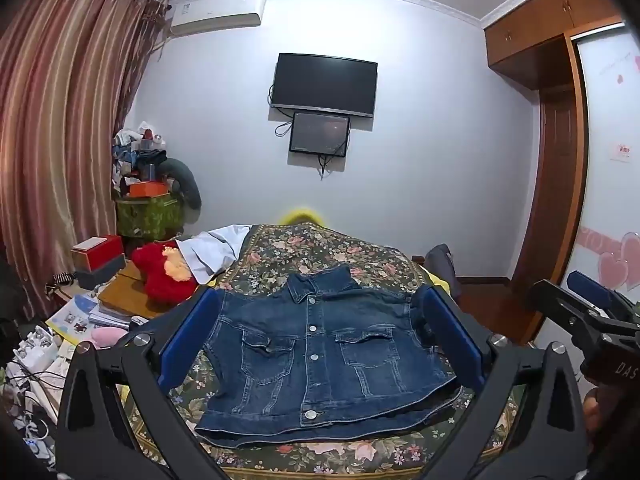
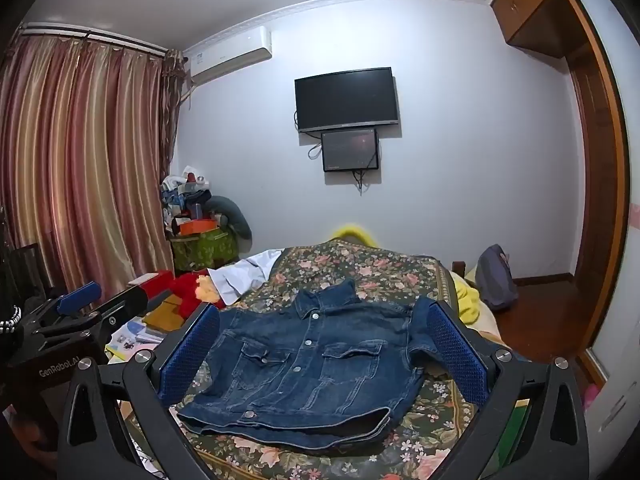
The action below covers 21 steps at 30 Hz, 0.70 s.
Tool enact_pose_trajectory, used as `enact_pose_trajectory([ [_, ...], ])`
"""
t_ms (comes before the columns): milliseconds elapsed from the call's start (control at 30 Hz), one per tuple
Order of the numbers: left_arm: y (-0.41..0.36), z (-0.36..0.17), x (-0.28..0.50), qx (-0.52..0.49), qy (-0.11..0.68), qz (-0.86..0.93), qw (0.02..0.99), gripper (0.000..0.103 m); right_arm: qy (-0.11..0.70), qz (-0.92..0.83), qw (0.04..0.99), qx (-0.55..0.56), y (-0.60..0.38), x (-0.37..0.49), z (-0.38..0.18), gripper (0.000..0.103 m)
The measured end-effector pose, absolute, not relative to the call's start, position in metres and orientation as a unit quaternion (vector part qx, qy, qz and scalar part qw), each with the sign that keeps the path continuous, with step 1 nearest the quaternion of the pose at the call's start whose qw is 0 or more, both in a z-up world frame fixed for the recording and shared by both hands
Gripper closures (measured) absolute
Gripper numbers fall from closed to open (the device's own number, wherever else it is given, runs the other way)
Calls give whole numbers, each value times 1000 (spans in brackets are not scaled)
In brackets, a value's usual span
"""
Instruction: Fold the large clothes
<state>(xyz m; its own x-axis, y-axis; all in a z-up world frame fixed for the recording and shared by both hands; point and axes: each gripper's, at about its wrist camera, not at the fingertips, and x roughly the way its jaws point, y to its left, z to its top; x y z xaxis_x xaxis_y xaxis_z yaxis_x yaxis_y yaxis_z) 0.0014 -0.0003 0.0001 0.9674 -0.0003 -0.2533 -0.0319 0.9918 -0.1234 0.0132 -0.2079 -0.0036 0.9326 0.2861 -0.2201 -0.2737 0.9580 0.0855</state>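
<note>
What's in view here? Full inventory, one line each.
denim jacket: 1, dark blue, flat on the bed, buttoned, collar away from the cameras
bedspread: 1, dark floral, under the jacket
white cloth: 1, far left corner of the bed
red plush toy: 1, left of the bed
TV: 1, black, on the wall
small screen: 1, dark, just below the TV
air conditioner: 1, white, high on the wall
curtains: striped pink-brown, left
backpack: 1, grey, right of the bed
left tongs: black with blue pads, open, above the jacket
right tongs: same, open, above the jacket
</note>
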Motion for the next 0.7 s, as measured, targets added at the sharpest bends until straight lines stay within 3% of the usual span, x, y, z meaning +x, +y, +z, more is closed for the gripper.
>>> enact_pose_trajectory([
  [700, 6, -4, 7, -68, 128, -2, 989, 0, 126, 139, 982, 26, -205, 19, -11, 0],
])
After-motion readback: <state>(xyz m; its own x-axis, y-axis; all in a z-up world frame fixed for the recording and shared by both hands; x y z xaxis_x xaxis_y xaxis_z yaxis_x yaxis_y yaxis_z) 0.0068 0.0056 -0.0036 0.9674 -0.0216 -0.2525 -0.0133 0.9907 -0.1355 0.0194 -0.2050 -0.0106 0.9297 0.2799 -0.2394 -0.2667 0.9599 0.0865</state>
